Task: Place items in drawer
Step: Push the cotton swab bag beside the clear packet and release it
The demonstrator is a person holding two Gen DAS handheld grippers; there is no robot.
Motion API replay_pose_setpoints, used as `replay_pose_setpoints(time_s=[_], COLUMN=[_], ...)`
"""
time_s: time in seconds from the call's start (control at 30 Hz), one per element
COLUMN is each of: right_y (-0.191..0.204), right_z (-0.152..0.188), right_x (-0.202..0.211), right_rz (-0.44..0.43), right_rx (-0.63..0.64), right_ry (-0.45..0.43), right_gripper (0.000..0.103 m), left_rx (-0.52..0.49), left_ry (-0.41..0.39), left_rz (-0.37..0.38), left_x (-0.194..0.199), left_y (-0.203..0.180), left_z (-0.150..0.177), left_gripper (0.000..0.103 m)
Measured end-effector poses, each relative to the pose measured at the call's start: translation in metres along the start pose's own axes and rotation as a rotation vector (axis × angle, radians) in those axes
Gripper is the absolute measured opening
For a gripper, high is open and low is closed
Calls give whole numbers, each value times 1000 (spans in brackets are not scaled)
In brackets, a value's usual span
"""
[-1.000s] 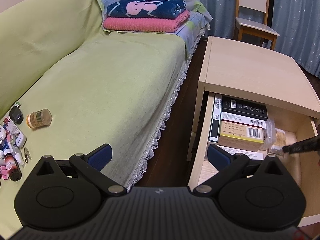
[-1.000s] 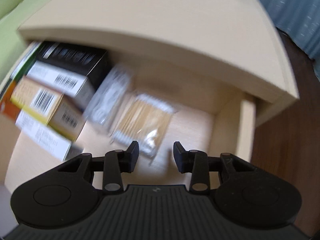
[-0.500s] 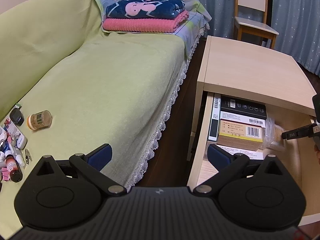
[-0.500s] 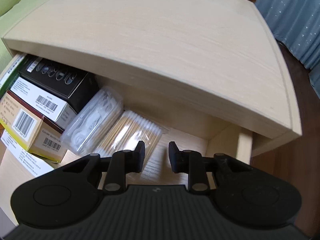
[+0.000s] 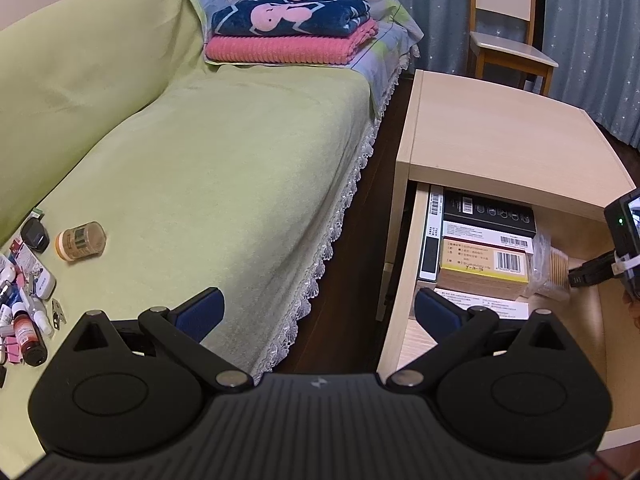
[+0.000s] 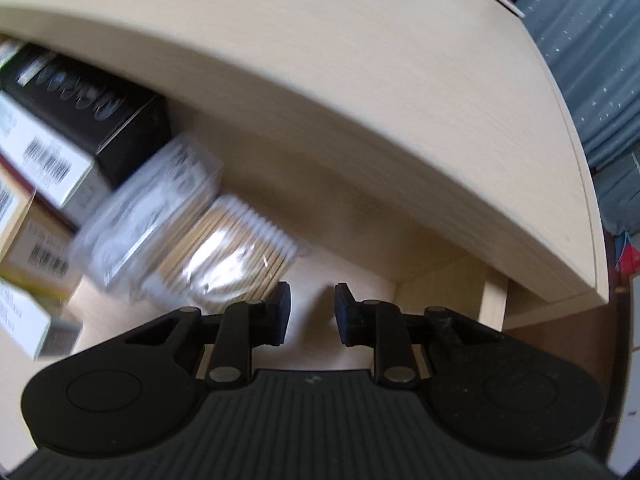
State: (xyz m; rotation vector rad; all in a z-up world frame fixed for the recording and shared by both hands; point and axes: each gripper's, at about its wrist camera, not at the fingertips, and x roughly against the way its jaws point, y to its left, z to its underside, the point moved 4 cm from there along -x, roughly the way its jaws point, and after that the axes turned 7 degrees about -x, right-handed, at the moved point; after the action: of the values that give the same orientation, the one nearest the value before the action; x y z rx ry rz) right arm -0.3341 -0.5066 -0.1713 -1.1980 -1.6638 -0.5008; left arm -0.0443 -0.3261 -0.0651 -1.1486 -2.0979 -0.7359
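Observation:
The wooden drawer stands pulled out under the nightstand top. Inside lie stacked boxes, a black one and a yellow-edged one. A clear pack and a pack of cotton swabs lie beside them. My right gripper hangs over the drawer's bare floor, just right of the swabs. It is open by a narrow gap and holds nothing. My left gripper is wide open and empty between bed and drawer. A small jar lies on the bed.
Small bottles and clips are scattered at the bed's left edge. Folded pink and blue blankets sit at the far end. A wooden chair stands behind the nightstand, before the curtains. Dark floor runs between bed and nightstand.
The right gripper's jaws have narrowed a little, still empty, and it is moving over the drawer, blurring its view. The left gripper has barely moved.

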Motion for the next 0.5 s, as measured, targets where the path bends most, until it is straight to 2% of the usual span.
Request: replay_pose_setpoints(time_s=[0.17, 0.3, 0.33, 0.4, 0.5], right_y=[-9, -17, -17, -21, -5], right_z=[-2, 5, 8, -3, 8], right_x=[5, 36, 40, 22, 18], right_rz=[-17, -148, -192, -245, -237], right_rx=[-33, -69, -72, -70, -44], right_ry=[-23, -44, -29, 24, 63], right_gripper=[21, 26, 26, 26, 26], left_rx=[-5, 0, -2, -5, -15], left_ry=[-2, 2, 2, 3, -3], left_rz=[2, 8, 10, 15, 18], left_x=[0, -2, -3, -4, -2], left_y=[-1, -1, -2, -4, -7], left_z=[-1, -1, -1, -1, -2], left_gripper=[102, 102, 102, 102, 102])
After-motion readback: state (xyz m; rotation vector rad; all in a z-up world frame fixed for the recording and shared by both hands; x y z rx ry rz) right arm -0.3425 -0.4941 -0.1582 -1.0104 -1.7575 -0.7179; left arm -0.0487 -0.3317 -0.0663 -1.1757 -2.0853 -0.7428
